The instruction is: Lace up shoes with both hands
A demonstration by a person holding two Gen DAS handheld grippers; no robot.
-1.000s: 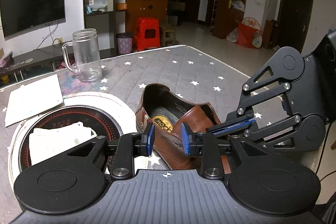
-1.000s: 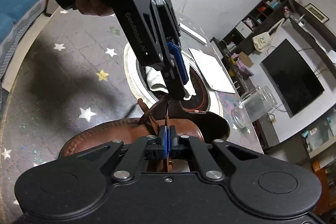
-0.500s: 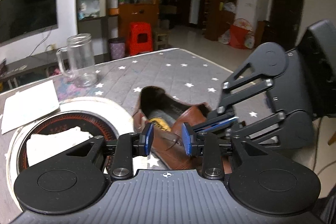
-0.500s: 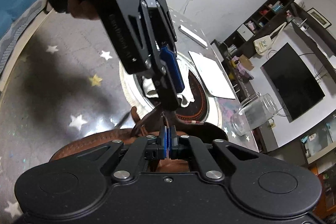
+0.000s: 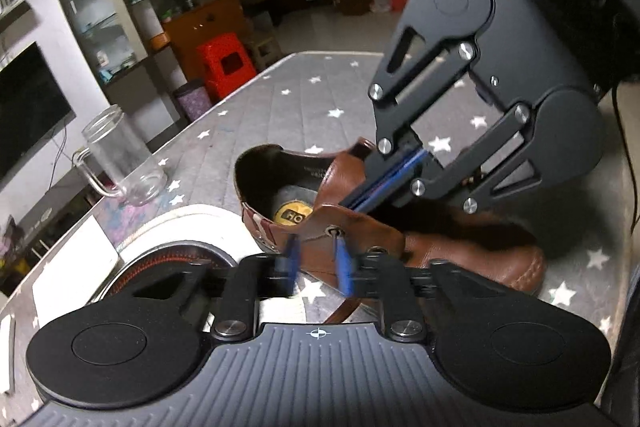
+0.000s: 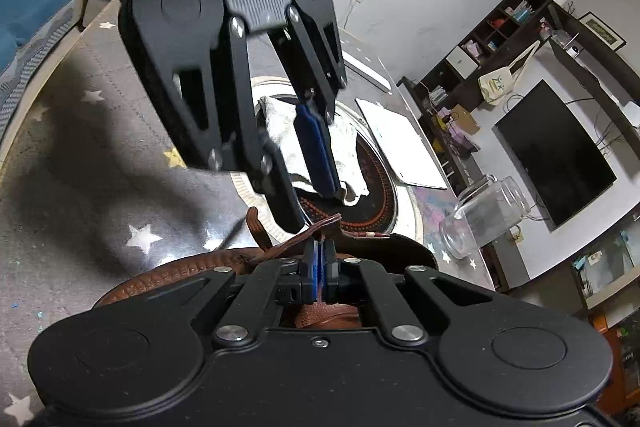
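A brown leather shoe lies on the star-patterned table, heel opening toward the back. My left gripper is open, its blue pads on either side of the near eyelet flap, holding nothing. My right gripper is shut on the thin brown lace just above the shoe's tongue; it also shows in the left wrist view, over the shoe's opening. A brown lace end trails below the left gripper. The left gripper also shows in the right wrist view.
A glass mug stands at the back left. A round white-rimmed cooktop with a white cloth on it sits beside the shoe. White paper lies behind it. The table edge runs along the far side.
My left gripper has swung right and tilted, coming close over the eyelet flap. My right gripper stays shut on the lace and sits nearer and higher over the shoe.
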